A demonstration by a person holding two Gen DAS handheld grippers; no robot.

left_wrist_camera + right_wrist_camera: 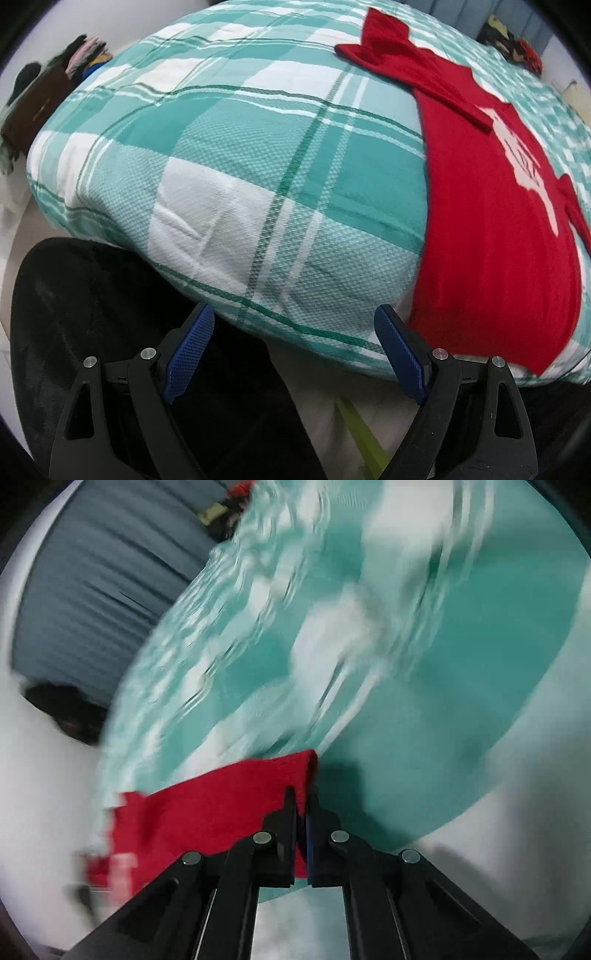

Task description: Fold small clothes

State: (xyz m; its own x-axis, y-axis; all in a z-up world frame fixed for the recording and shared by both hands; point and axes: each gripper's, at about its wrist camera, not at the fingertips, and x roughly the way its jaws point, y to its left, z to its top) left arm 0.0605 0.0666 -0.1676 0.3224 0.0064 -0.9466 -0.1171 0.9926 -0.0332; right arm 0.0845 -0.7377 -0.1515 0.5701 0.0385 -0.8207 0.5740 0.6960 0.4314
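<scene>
Checked bedspread [229,155], blurred in the right view. Right gripper [303,794] pinches a red garment's [491,236] edge; left gripper [295,325] gapes wide, empty.

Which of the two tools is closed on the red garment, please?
The right tool: its jaws are shut on an edge of the red garment. The left tool stands wide open near the edge of the checked bedspread, with nothing between its pads.

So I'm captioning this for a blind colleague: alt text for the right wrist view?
The right gripper, shut, pinches the edge of a red garment above a teal and white checked bedspread. The picture is motion-blurred.
</scene>
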